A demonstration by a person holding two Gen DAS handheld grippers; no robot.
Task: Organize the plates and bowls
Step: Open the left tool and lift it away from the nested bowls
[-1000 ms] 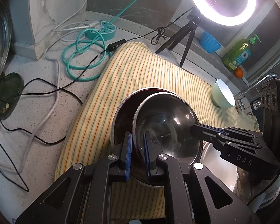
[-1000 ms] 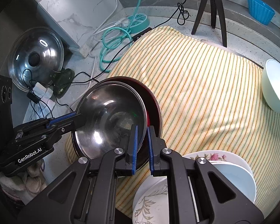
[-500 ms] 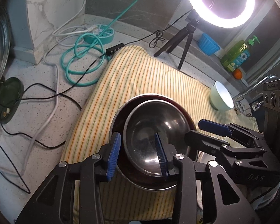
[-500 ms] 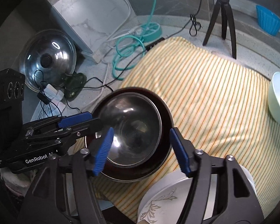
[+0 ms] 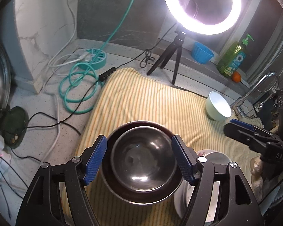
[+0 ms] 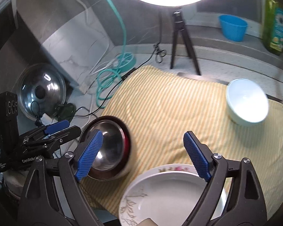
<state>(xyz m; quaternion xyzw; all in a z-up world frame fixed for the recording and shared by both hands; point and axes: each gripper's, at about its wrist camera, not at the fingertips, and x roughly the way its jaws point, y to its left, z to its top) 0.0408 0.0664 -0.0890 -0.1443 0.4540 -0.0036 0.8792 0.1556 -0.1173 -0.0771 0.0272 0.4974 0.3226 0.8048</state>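
Note:
A steel bowl (image 5: pixel 141 162) sits nested inside a larger dark red-rimmed bowl (image 5: pixel 120 130) on the yellow striped towel (image 5: pixel 141 98). My left gripper (image 5: pixel 139 160) is open above it, its jaws wide on either side and not touching. My right gripper (image 6: pixel 143 156) is open and empty, above the towel (image 6: pixel 169 113), right of the nested bowls (image 6: pixel 109 146). White floral plates (image 6: pixel 171 194) are stacked at the towel's near edge, also in the left wrist view (image 5: pixel 215 156). A pale green bowl (image 6: pixel 247 101) lies tilted at the far right, also in the left wrist view (image 5: pixel 218 108).
A ring light on a tripod (image 5: pixel 201 5) stands behind the towel. A coiled teal hose (image 5: pixel 79 90) and cables lie on the counter at left. A pot lid (image 6: pixel 40 92) leans at far left. A blue cup (image 5: pixel 201 52), soap bottle (image 5: pixel 233 56) and tap (image 5: pixel 258 88) are at back right.
Both grippers let go of the steel bowl's rim, opened wide and drew back. The steel bowl now rests inside the dark bowl.

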